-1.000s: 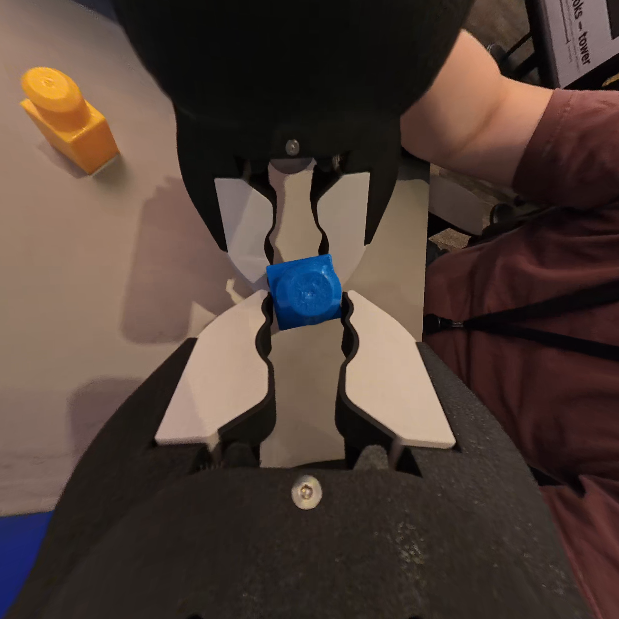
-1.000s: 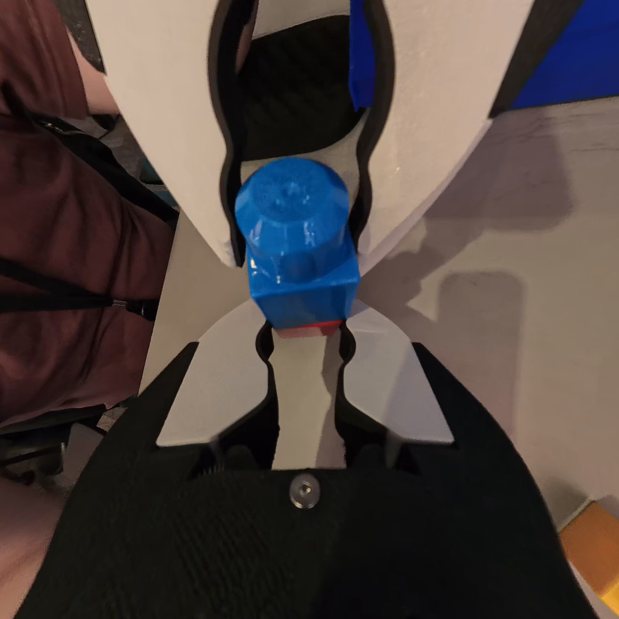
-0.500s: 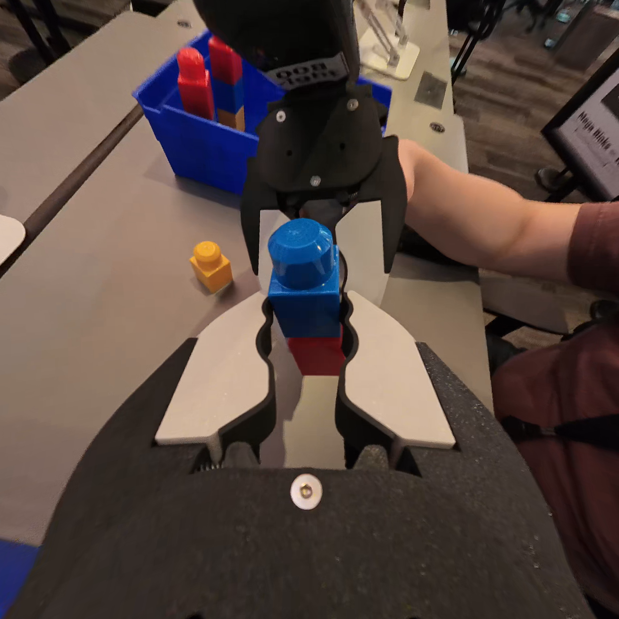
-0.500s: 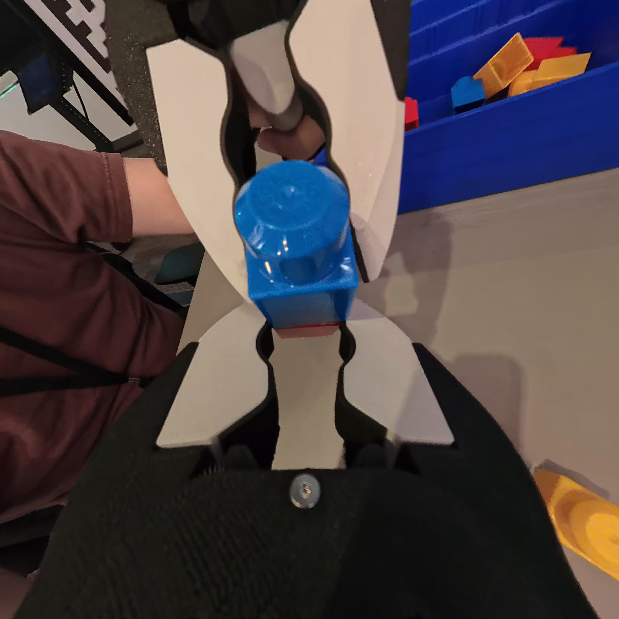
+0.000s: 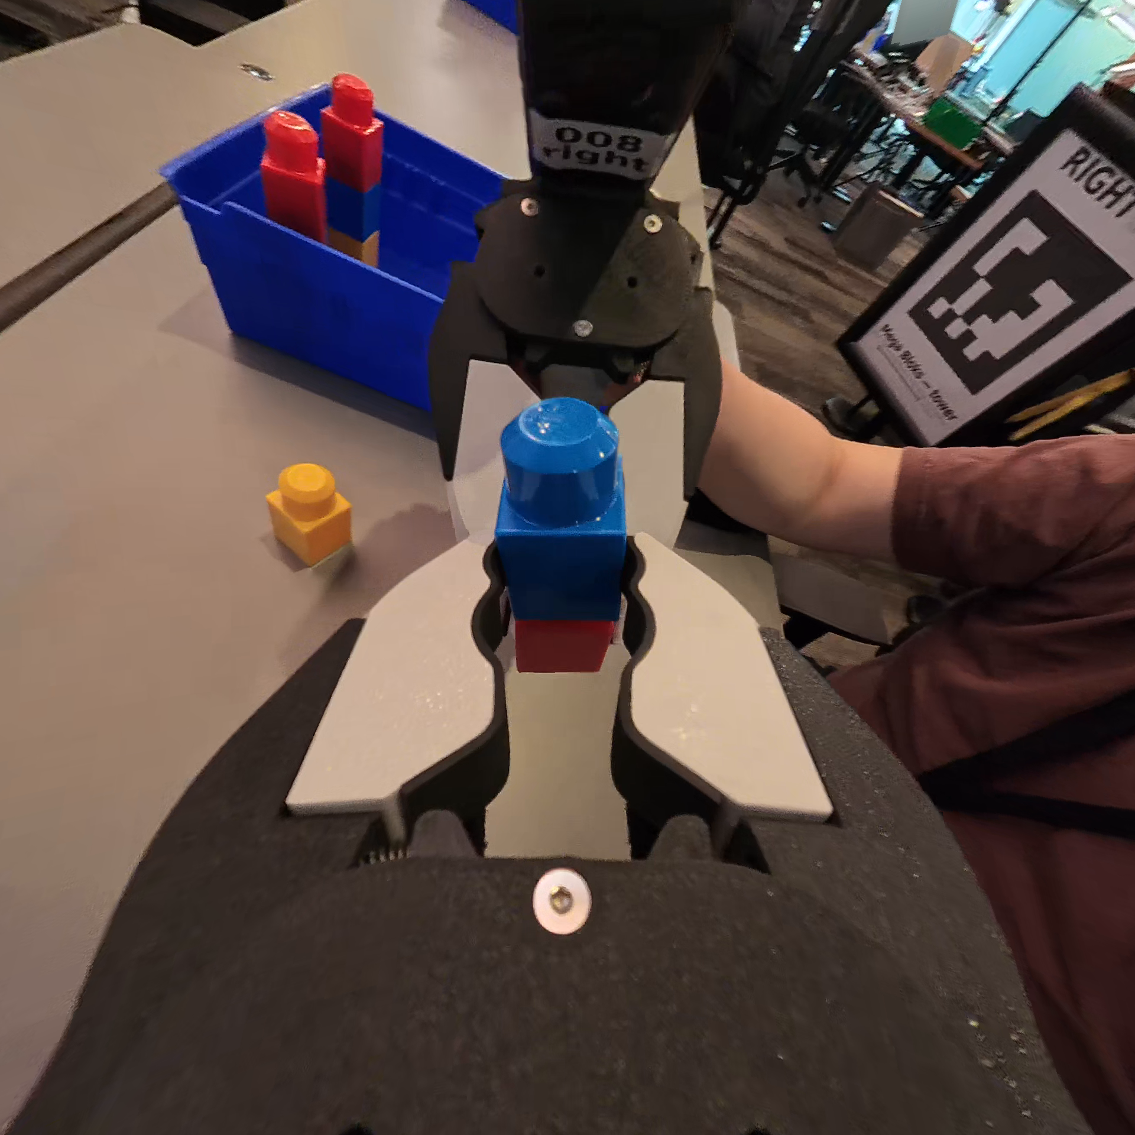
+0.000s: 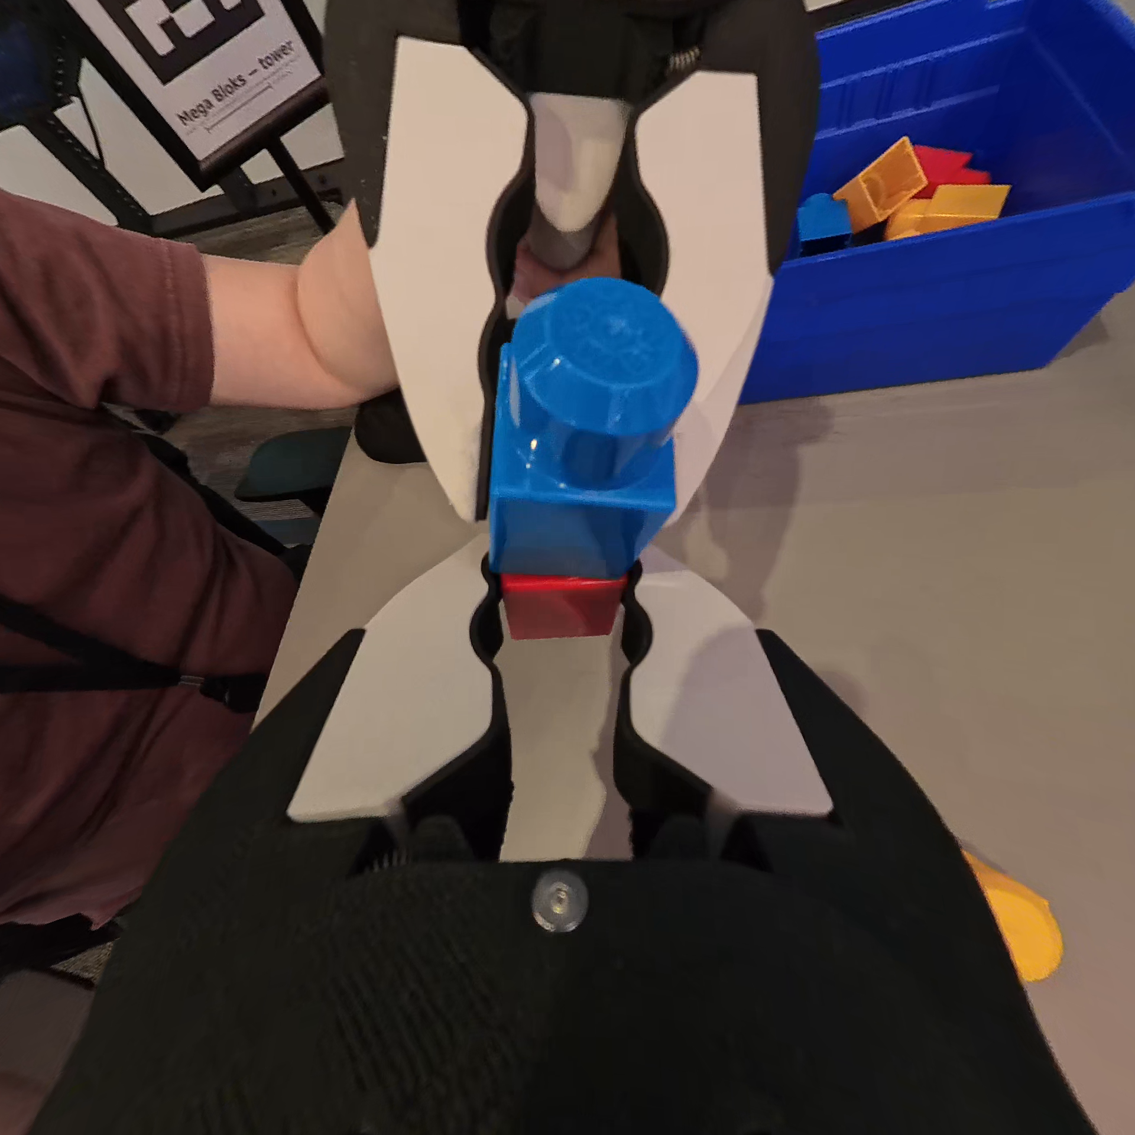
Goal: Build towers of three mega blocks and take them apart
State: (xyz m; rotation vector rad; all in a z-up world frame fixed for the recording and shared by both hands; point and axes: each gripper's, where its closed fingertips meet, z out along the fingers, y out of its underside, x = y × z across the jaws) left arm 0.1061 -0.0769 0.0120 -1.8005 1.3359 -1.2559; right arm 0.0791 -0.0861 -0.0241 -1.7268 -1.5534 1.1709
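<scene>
My left tongs pinch the blue block. My right tongs pinch the red block stuck under it. Both blocks hang above the table, near a yellow block.

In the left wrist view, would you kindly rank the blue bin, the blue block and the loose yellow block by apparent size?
1. Blue bin, largest.
2. Blue block, though its nearness to the camera inflates it.
3. Yellow block, smallest; true size against the blue block is unsure.

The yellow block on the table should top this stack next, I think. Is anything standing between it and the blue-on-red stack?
Nothing visible does: bare table lies between the yellow block and the blue block on the red block.
</scene>
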